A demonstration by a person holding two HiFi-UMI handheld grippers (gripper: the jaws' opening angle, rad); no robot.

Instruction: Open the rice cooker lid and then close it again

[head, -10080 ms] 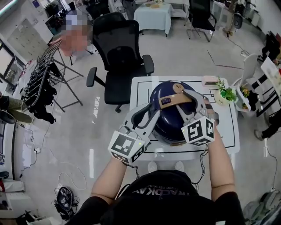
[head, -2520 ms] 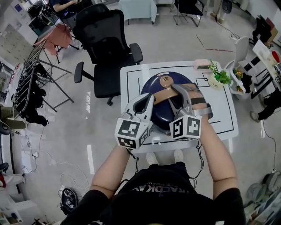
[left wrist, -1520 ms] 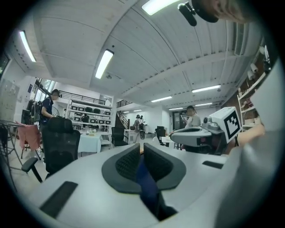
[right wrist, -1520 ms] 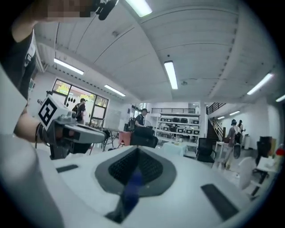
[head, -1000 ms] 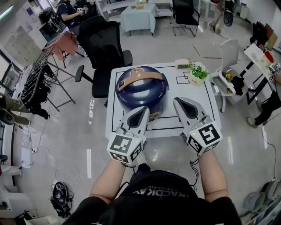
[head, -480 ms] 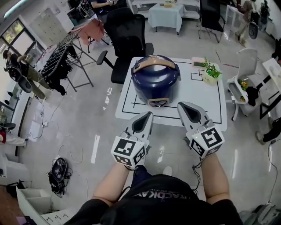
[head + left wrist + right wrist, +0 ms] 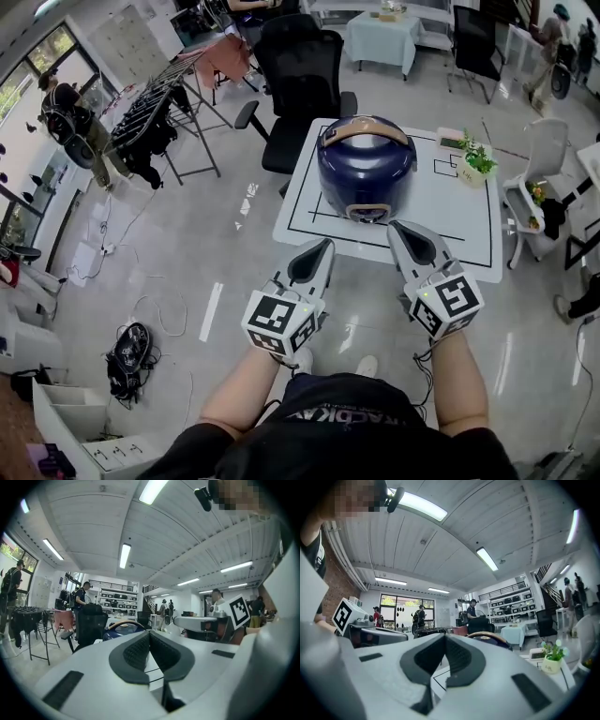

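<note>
A dark blue rice cooker (image 7: 365,167) with a tan handle stands on the white table (image 7: 450,211), its lid down. My left gripper (image 7: 320,249) hangs off the table's near edge, left of the cooker's front, shut and empty. Level with it on the right is my right gripper (image 7: 401,230), also shut and empty, its tip just over the table's near edge. Neither touches the cooker. In the left gripper view the cooker (image 7: 123,629) peeks above the closed jaws. The right gripper view shows only the cooker's handle (image 7: 490,637) above the jaws.
A small potted plant (image 7: 478,163) and a pink box (image 7: 450,137) sit at the table's far right corner. A black office chair (image 7: 305,89) stands behind the table, a clothes rack (image 7: 155,127) to the left, a white chair (image 7: 544,169) to the right. Cables lie on the floor (image 7: 131,352).
Both grippers have drawn back from the table toward the person, and the view has shifted so the cooker and table sit farther away. The cooker's lid stays down.
</note>
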